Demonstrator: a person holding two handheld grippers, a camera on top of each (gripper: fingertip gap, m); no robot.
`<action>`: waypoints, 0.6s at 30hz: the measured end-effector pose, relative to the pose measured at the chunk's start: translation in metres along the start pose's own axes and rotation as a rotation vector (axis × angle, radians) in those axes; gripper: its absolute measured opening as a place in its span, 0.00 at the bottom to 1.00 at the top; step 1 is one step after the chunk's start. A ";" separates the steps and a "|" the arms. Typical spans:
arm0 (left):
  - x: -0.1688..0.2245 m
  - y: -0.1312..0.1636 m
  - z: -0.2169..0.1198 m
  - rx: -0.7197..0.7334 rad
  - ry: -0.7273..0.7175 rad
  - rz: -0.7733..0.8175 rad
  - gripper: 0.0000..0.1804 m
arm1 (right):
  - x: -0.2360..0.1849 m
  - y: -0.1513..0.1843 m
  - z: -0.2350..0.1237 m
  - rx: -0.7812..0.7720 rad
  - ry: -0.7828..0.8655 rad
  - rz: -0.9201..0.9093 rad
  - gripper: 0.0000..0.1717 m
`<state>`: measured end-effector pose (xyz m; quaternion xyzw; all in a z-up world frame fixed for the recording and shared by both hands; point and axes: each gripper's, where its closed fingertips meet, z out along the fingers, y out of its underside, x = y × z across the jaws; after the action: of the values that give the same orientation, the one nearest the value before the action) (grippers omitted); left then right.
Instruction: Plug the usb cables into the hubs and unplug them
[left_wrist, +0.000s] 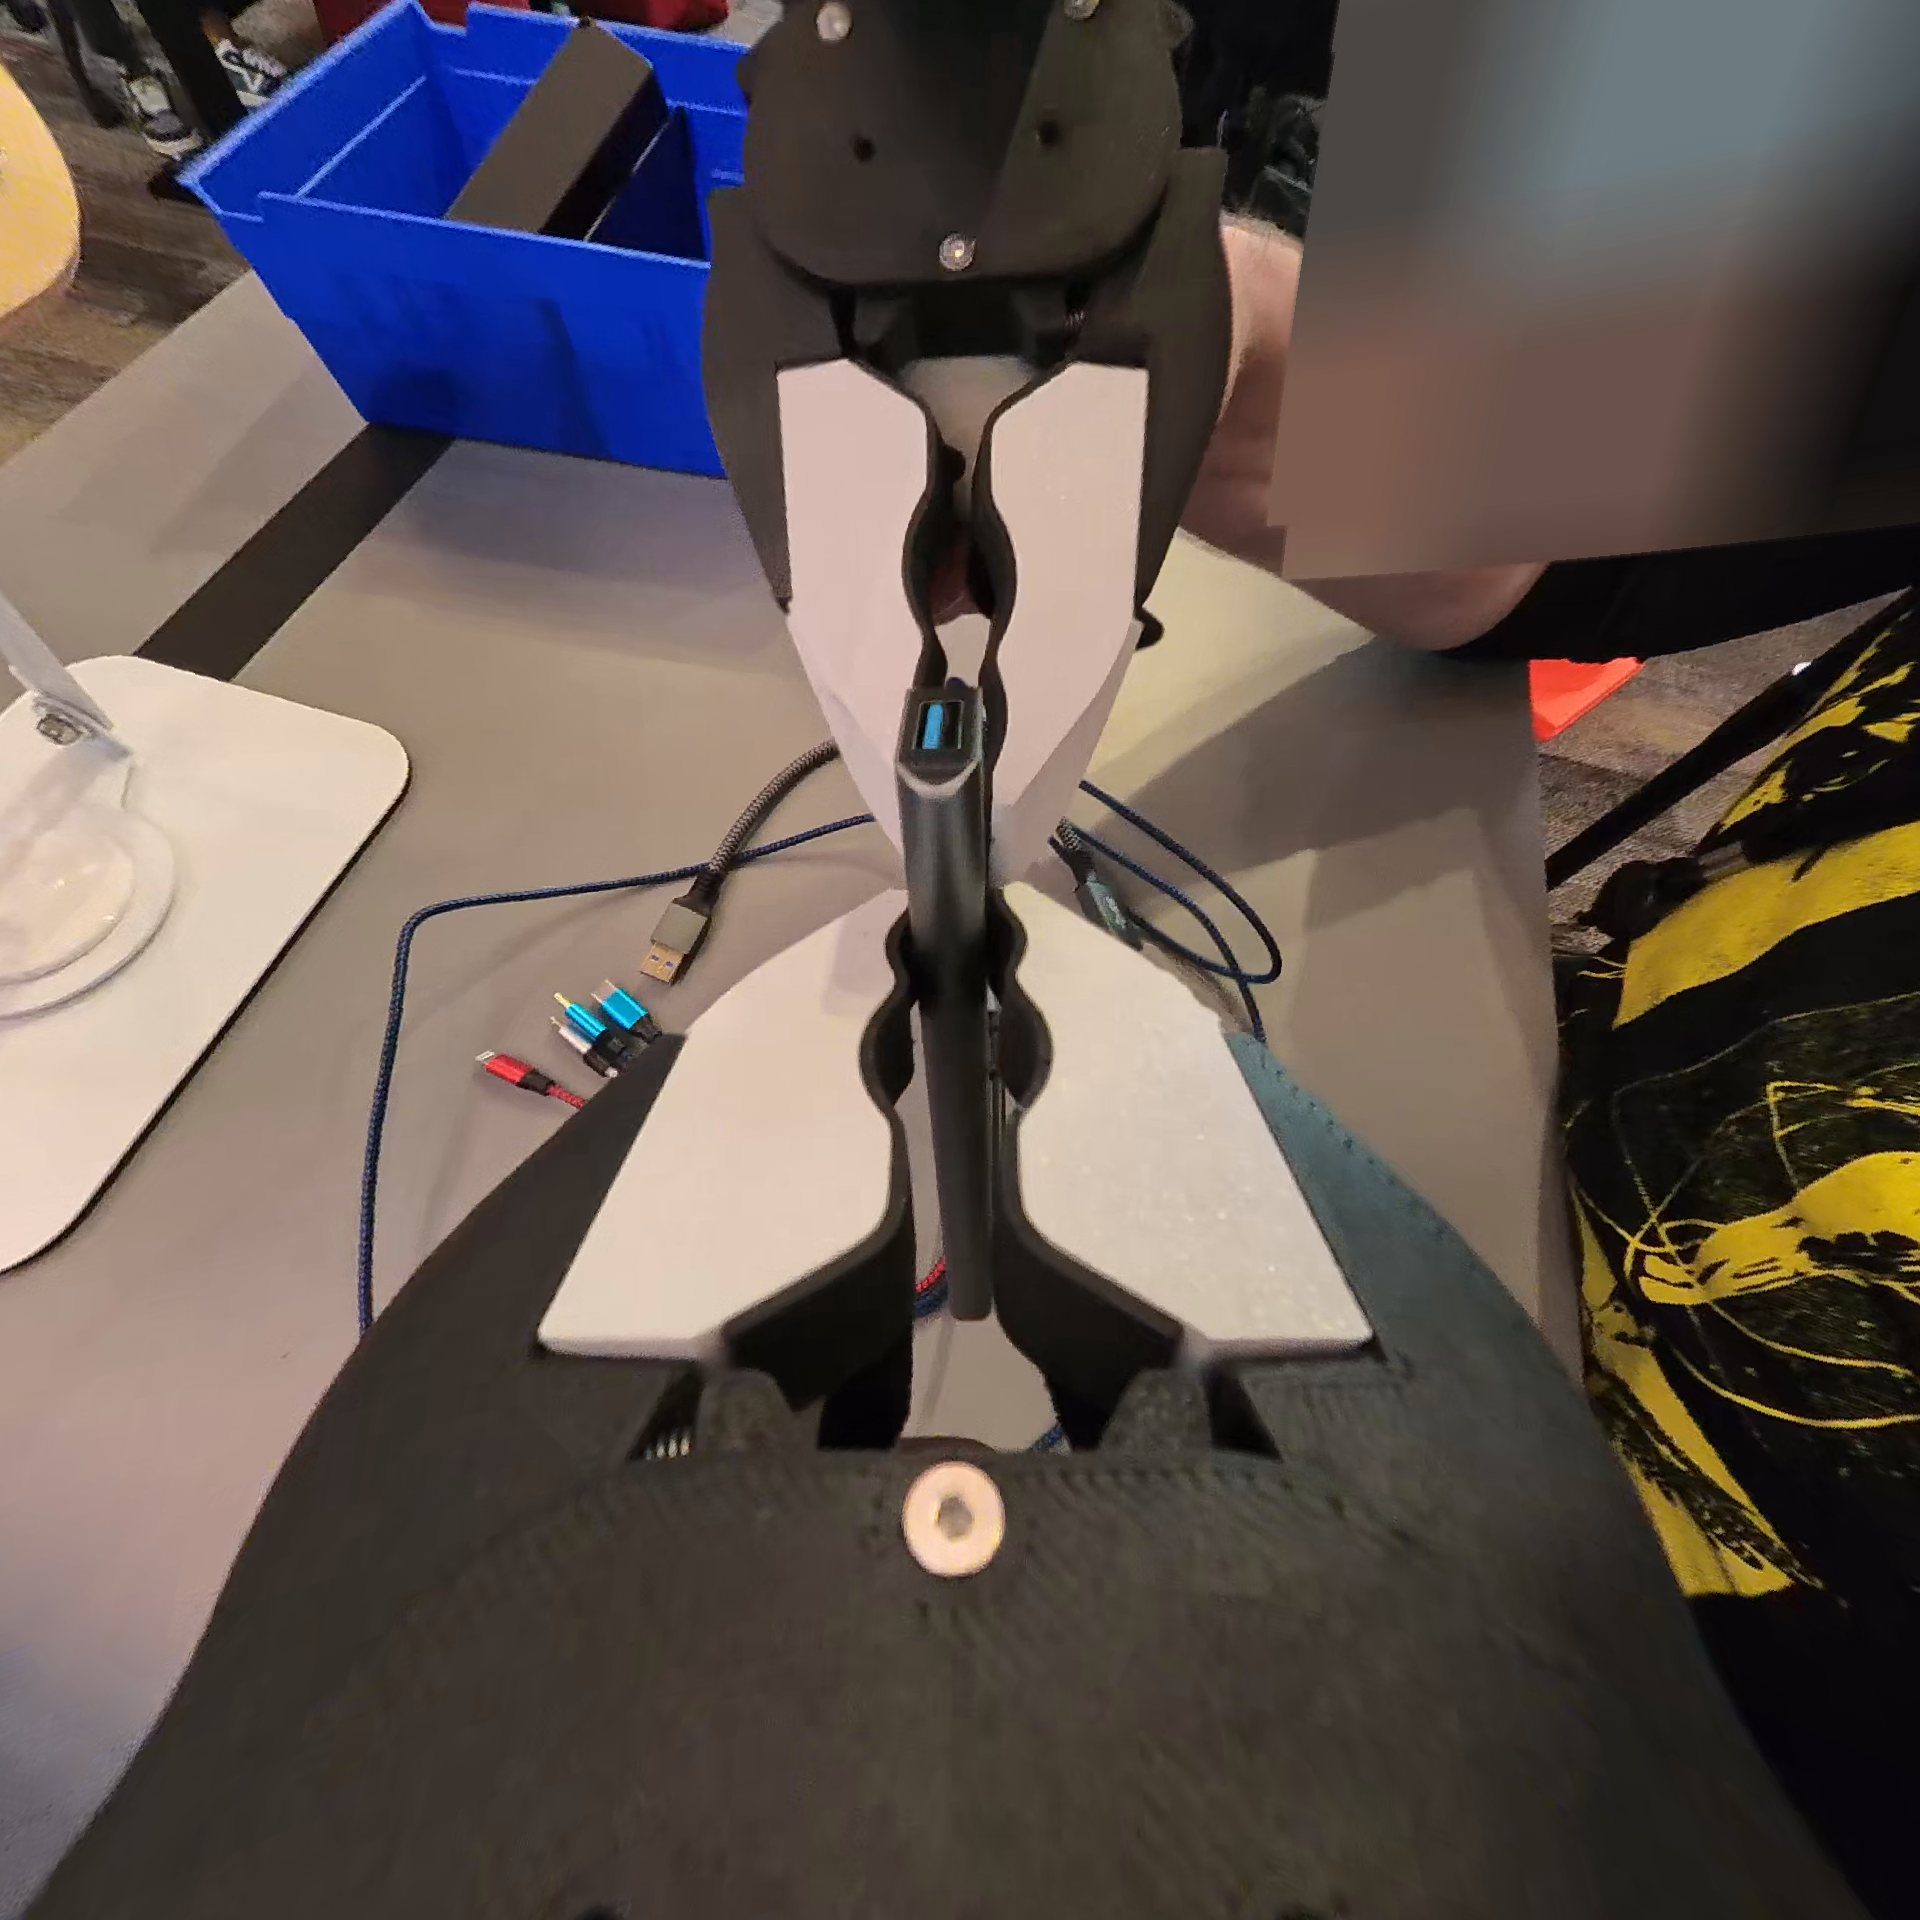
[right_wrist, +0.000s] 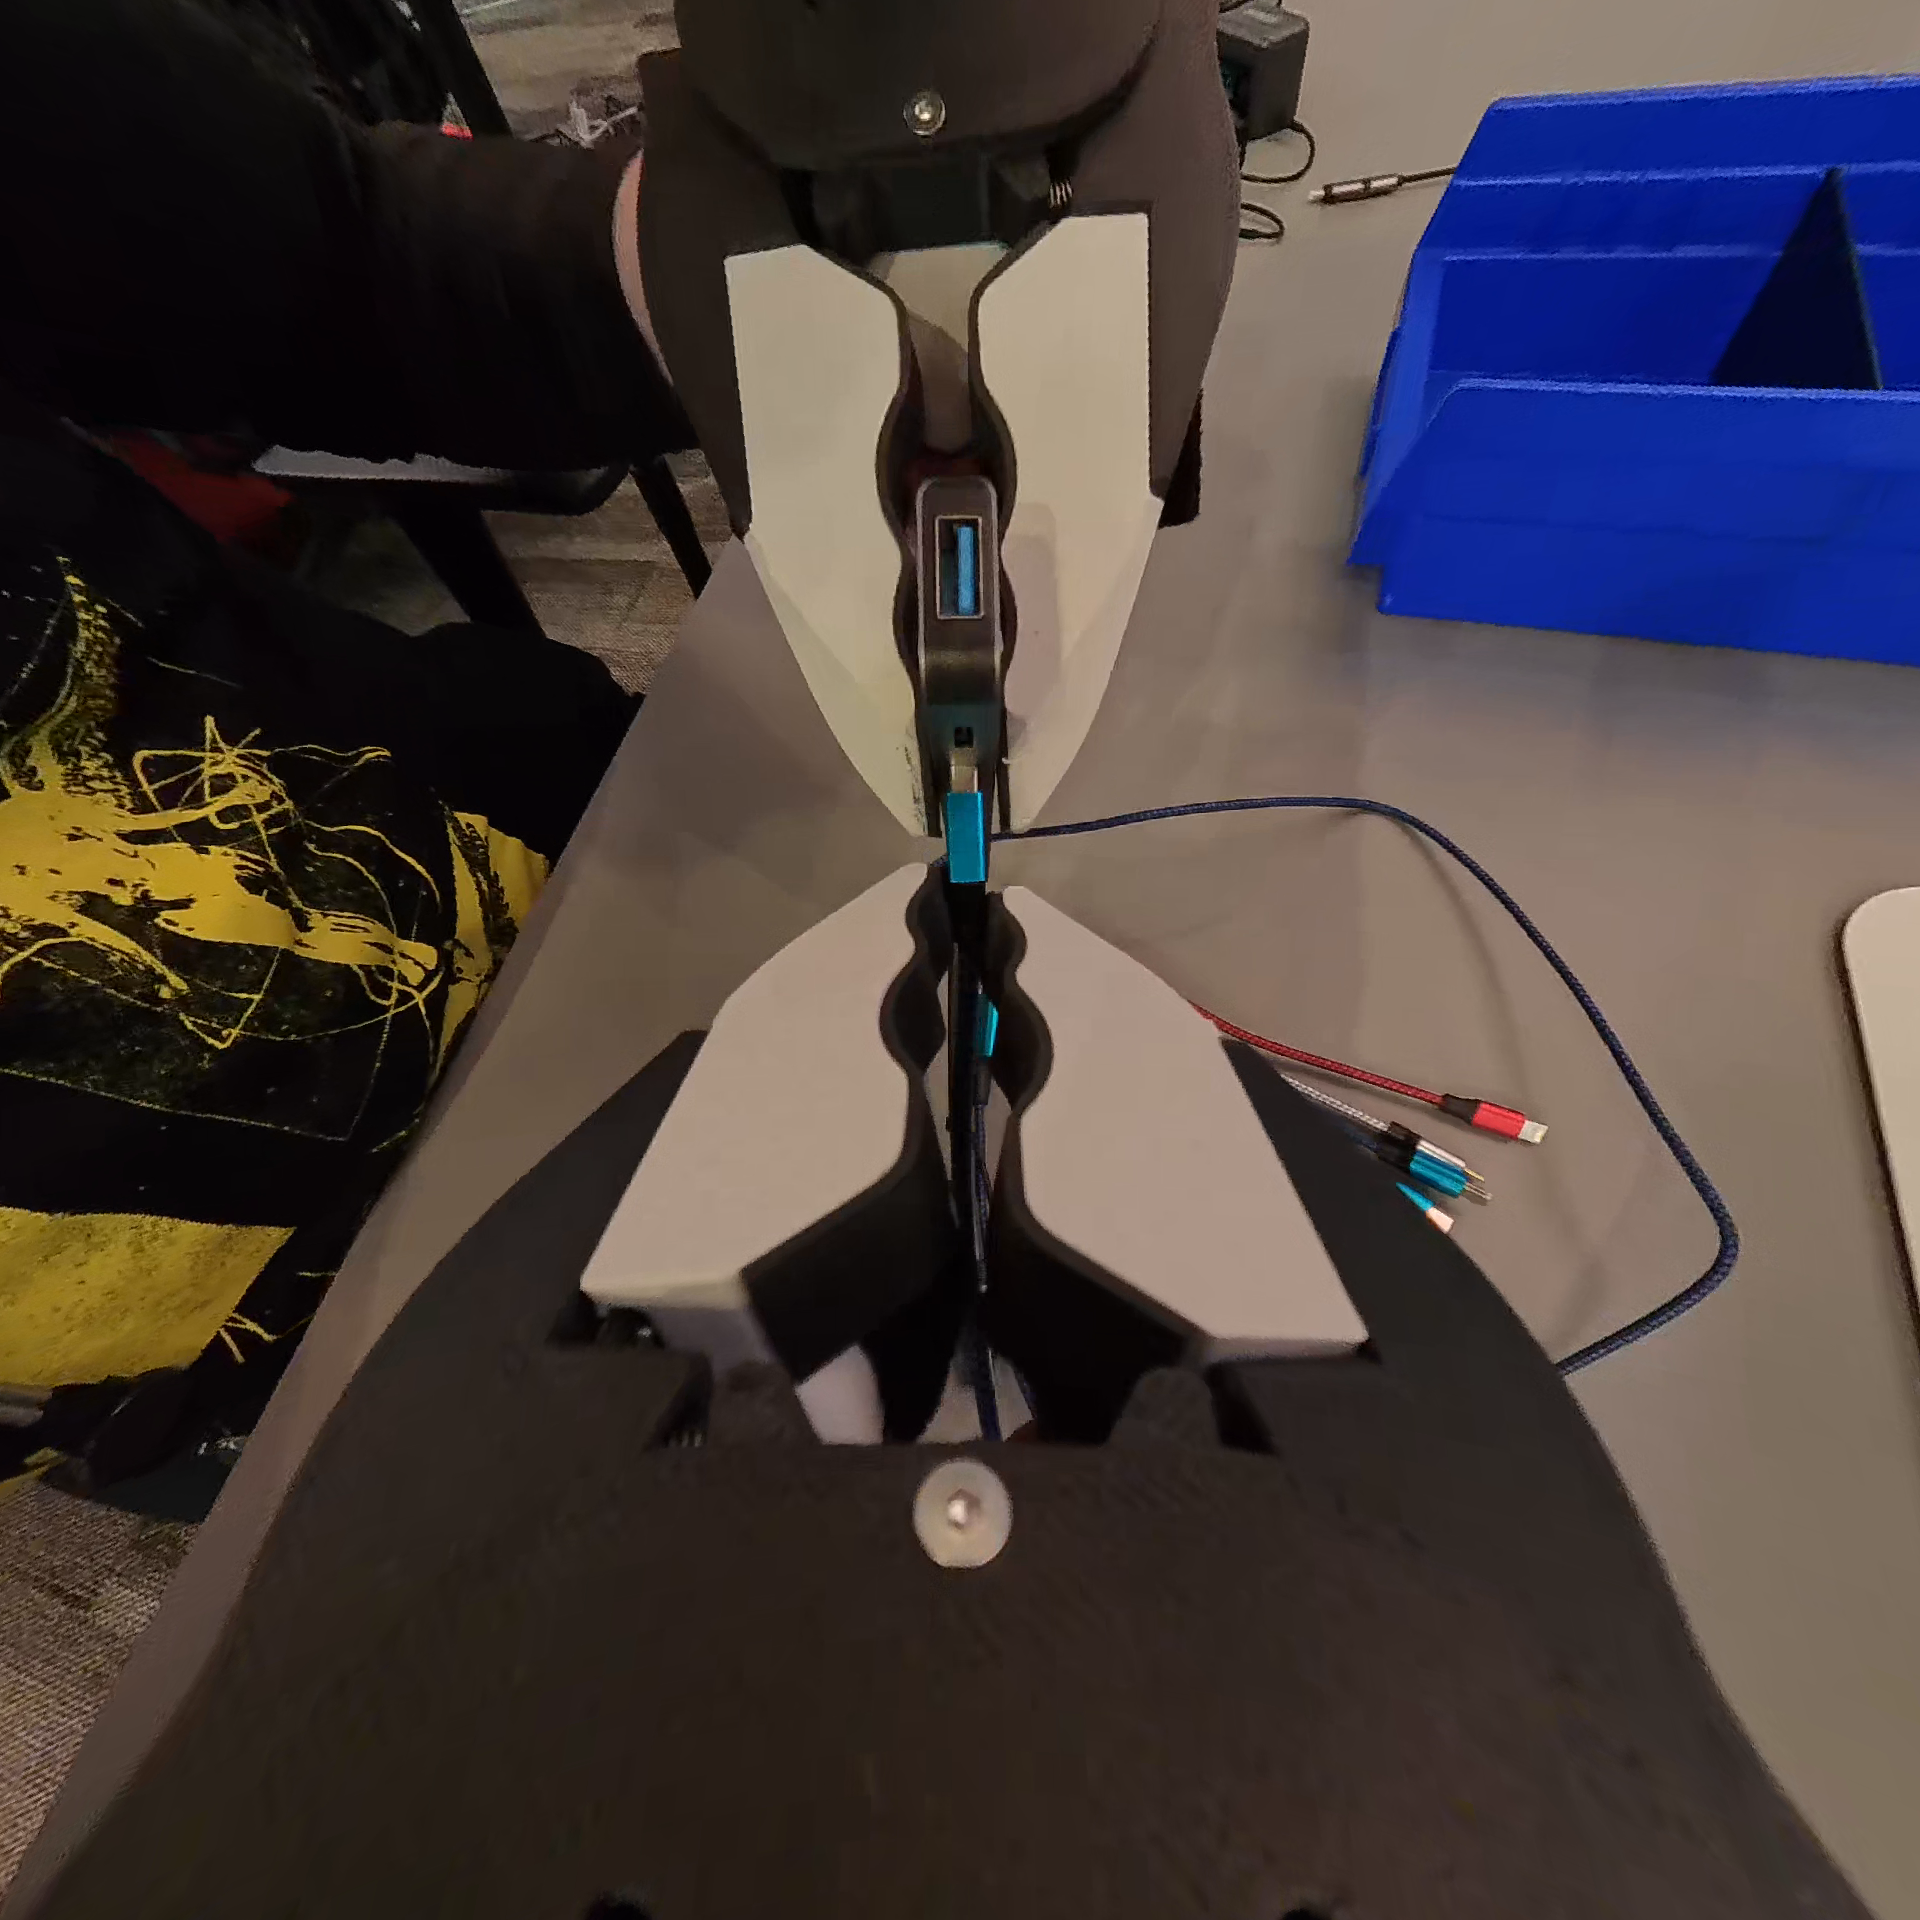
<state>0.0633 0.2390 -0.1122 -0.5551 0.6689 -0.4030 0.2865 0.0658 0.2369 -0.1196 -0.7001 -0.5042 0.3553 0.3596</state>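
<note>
- Closest to the left wrist camera, the left hand-held gripper (left_wrist: 951, 940) is closed to a narrow slot on a dark grey USB hub (left_wrist: 943, 862), its black pads pressing the hub's flat sides; the hub stands on edge and juts forward past the fingertips.
- Blue-tongued port (left_wrist: 938, 724) on the hub's far end faces the right hand-held gripper (right_wrist: 966, 904), which points straight back at it, tip to tip.
- That right hand-held gripper is nearly shut on a cable with a blue metal plug (right_wrist: 964, 836); the plug's silver tip meets a small socket in the hub's near end, though how deep it sits I cannot tell.
- Its dark blue braided cable (right_wrist: 1621, 1039) loops wide over the grey worktop (right_wrist: 1455, 748) to the right.
- Loose connectors lie just beside the left fingers: a grey USB plug (left_wrist: 673, 940), blue ones (left_wrist: 608, 1013) and a red one (left_wrist: 514, 1070).
- Open worktop stretches beyond them to a white pad (left_wrist: 208, 883) and a blue bin (left_wrist: 468, 281).
- On the other side the worktop edge (right_wrist: 582, 852) runs close by the two tips, with a yellow-and-black garment (right_wrist: 208, 883) past it.
</note>
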 end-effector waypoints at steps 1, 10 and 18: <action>0.000 0.001 0.001 -0.008 -0.001 0.011 0.06 | 0.000 0.001 0.000 -0.013 0.006 -0.005 0.03; 0.005 -0.010 -0.005 -0.007 -0.018 0.081 0.06 | -0.002 0.001 0.001 -0.043 0.027 -0.031 0.03; 0.008 -0.013 0.001 -0.008 -0.034 0.105 0.06 | -0.002 0.008 0.016 -0.084 0.034 -0.041 0.03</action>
<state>0.0693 0.2305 -0.1018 -0.5273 0.6937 -0.3750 0.3164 0.0546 0.2352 -0.1342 -0.7099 -0.5270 0.3145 0.3455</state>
